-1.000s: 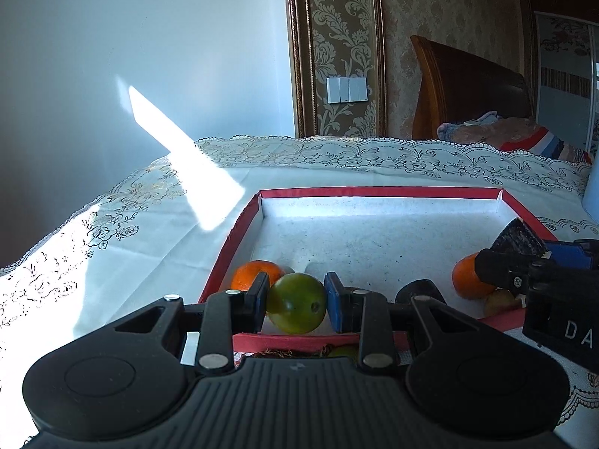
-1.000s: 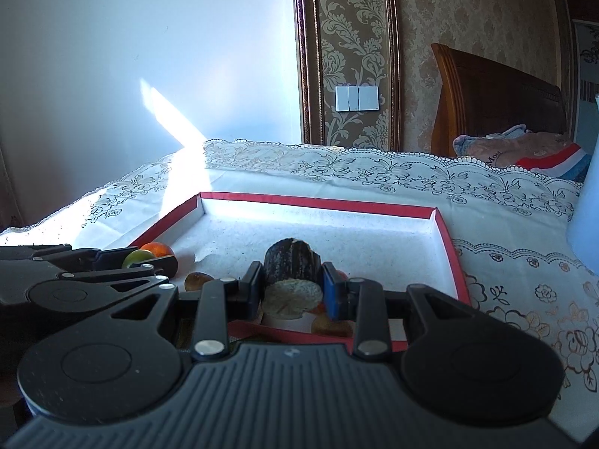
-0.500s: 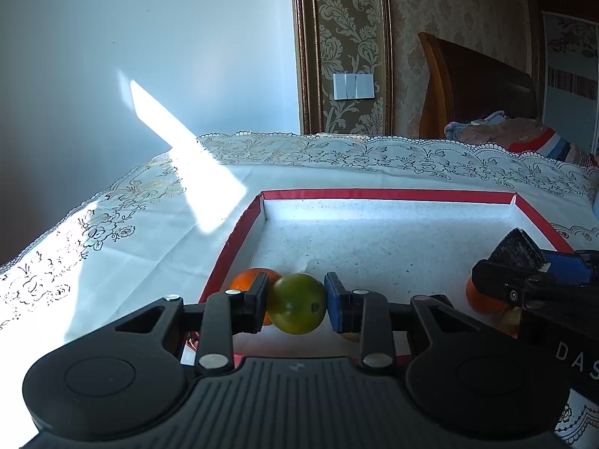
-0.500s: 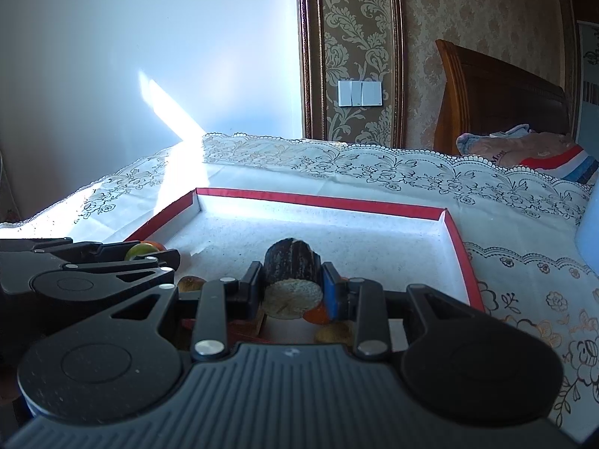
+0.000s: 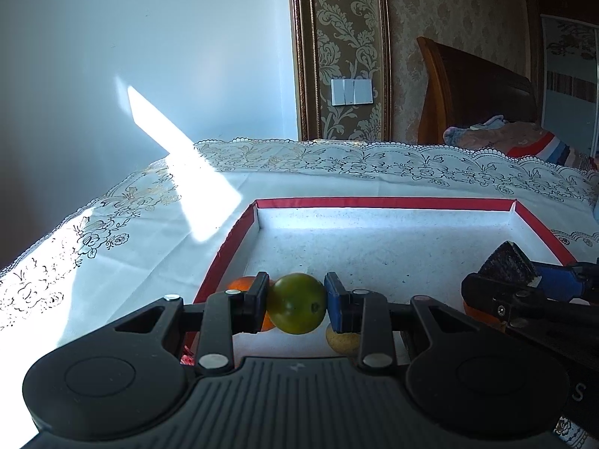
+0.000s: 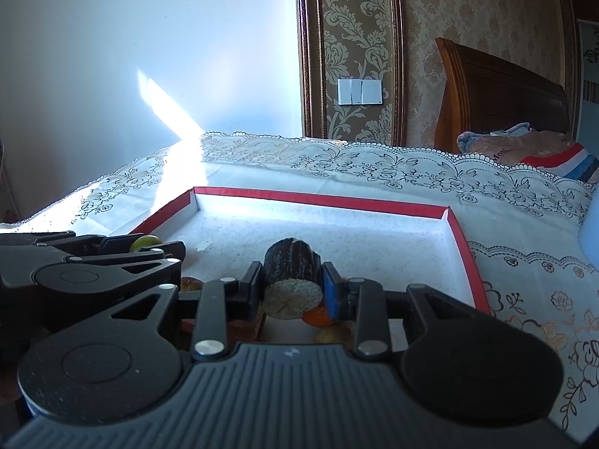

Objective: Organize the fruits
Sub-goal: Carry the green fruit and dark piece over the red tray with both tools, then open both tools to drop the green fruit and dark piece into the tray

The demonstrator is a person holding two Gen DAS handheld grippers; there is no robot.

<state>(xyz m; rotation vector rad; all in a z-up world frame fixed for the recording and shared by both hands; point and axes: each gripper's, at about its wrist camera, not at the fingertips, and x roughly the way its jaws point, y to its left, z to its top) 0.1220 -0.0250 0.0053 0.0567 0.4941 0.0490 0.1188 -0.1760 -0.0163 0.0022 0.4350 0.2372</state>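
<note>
Two grippers hover over the red-rimmed tray (image 5: 382, 203): left gripper (image 5: 296, 304) jaws clamp a green fruit (image 5: 296, 304); right gripper (image 6: 292, 289) jaws clamp a dark cylindrical chunk (image 6: 291, 273).

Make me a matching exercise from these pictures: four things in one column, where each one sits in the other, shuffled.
Things:
1. green fruit
2. dark cut piece
3. red-edged tray
4. wall switch

Places:
A. on the patterned wall
B. on the lace tablecloth
C. between the left tongs
D. between the right tongs

Pairs: 1-C, 2-D, 3-B, 4-A
</note>
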